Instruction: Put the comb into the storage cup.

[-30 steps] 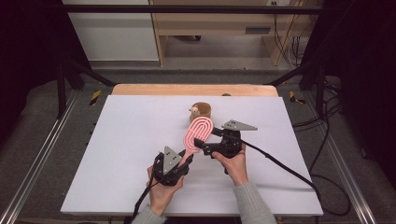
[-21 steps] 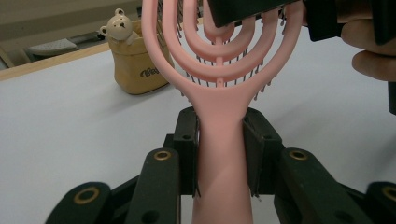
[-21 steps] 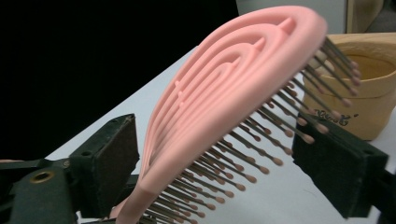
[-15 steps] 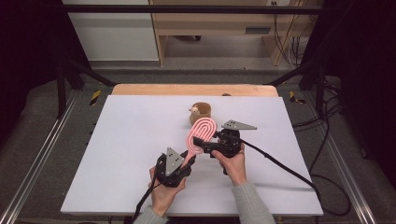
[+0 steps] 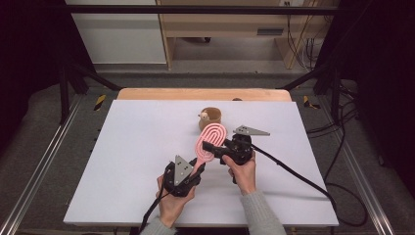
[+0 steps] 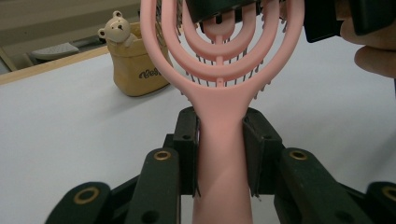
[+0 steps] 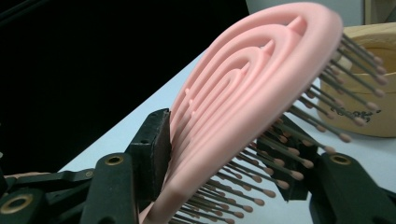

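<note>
A pink vented hairbrush is held above the white table, bristles down. My left gripper is shut on its handle, one pad on each side. My right gripper comes in from the right across the brush head. Its jaws have just been closing with the head between them. One pad now rests on the ribbed back and the other presses into the bristles. A tan cup with a small bear figure stands just beyond the brush, also visible in the left gripper view.
The white table top spreads wide to the left and front of the hands. A wooden strip runs along its far edge. Cables trail from both grippers toward the front and right. Metal frame rails flank the table.
The right gripper's jaws have narrowed from wide open around the brush head to pressing on it. Both hands and the brush have stayed in place.
</note>
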Demonstrator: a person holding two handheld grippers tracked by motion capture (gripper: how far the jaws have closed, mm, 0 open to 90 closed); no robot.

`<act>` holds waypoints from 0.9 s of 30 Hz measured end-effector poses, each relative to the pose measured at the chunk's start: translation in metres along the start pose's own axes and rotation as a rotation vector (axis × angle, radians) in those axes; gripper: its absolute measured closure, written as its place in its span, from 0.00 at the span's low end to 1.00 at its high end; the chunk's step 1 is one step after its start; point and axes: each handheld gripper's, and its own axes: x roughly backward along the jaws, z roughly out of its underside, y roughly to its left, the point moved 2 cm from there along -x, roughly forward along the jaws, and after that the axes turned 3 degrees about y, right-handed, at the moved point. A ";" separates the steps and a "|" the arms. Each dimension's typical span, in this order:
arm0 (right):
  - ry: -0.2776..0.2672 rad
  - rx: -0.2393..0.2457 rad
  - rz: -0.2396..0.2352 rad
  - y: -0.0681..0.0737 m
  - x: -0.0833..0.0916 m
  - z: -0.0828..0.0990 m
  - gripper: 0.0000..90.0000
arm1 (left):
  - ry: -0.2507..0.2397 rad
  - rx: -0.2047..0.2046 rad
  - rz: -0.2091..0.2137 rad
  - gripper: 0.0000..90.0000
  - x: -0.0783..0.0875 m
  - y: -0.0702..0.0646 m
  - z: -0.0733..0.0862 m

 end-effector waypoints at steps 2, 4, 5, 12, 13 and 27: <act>0.003 -0.004 -0.005 0.000 0.000 0.000 0.54 | 0.004 -0.001 0.000 0.77 -0.001 0.000 0.000; 0.004 -0.006 -0.008 0.000 0.000 0.000 0.55 | 0.004 -0.002 -0.002 0.77 -0.002 0.000 0.001; 0.004 -0.006 -0.010 0.000 0.000 0.000 0.56 | 0.006 -0.004 -0.004 0.77 -0.002 0.000 0.001; 0.014 -0.016 -0.033 0.001 0.000 0.001 0.61 | 0.013 -0.011 -0.011 0.77 -0.004 0.000 0.002; 0.015 -0.016 -0.037 0.002 0.000 0.001 0.61 | 0.015 -0.013 -0.013 0.77 -0.004 0.000 0.002; 0.017 -0.023 -0.084 0.007 0.003 0.002 0.68 | 0.025 -0.025 -0.022 0.77 -0.008 -0.002 0.003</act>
